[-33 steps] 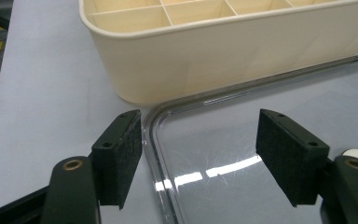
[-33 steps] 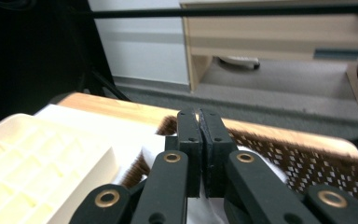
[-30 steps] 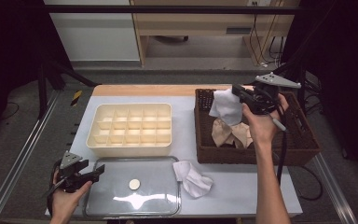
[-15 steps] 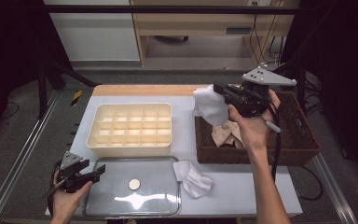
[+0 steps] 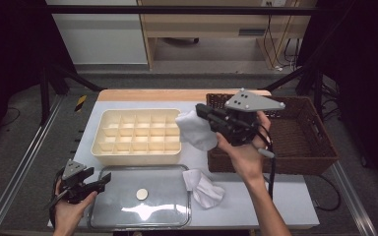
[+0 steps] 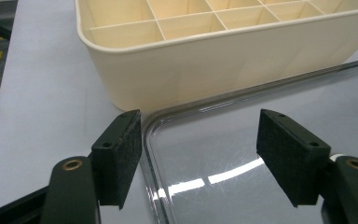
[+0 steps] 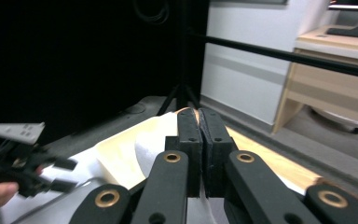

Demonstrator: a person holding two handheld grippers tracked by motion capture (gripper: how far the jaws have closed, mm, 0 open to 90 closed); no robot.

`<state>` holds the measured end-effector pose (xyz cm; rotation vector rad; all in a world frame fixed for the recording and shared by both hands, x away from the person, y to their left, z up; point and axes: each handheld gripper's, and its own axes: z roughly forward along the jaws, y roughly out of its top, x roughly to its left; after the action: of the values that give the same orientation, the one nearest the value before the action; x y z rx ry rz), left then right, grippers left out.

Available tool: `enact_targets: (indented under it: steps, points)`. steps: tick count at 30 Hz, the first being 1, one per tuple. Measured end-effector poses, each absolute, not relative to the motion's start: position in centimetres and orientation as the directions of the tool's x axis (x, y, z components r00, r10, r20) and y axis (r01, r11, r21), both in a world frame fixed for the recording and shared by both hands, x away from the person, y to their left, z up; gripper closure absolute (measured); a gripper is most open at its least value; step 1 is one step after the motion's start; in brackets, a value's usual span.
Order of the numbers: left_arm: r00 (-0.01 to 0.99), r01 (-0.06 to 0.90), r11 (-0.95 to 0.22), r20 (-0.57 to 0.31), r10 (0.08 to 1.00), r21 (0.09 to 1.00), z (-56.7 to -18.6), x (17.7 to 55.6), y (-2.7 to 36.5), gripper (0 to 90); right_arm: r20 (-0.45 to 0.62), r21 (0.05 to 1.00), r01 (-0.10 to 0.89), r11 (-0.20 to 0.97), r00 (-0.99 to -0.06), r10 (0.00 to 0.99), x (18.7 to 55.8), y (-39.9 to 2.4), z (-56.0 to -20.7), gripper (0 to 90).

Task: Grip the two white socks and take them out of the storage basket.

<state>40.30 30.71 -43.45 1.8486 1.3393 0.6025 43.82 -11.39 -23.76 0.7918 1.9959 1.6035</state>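
Right claw clenched on a white cloth, held in the air; left claw released, holding nothing.

High view: the cloth hangs off the right claw's tips above the gap between the cream divided tray at its 9 o'clock and the wicker basket at its 3 o'clock. It touches neither the surface nor the basket. Right gripper view: jaws pressed together with white fabric bunched behind them. A second white cloth lies on the surface at 6 o'clock from the held one, just beside the clear lid. Left claw sits at the lid's 9 o'clock edge. Left gripper view: jaws wide apart, the lid's corner between them, the tray wall at 12 o'clock.
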Motion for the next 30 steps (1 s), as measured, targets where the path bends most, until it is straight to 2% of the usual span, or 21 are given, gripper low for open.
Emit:
enact_targets:
  steps: [19, 30]
  points:
    - [0.342, 0.557, -0.14, -0.072, 0.937, 0.818, -43.2, 39.9, 30.2, 33.5, 0.057, 0.949, 0.228, 0.219, -0.804, 0.591, 41.6, -6.7, -31.1, 88.2]
    - [0.354, 0.528, -0.169, -0.035, 0.935, 0.832, -42.9, 39.4, 29.1, 32.2, 0.097, 0.925, 0.282, 0.255, -0.824, 0.559, 39.9, -5.7, -34.6, 88.2]
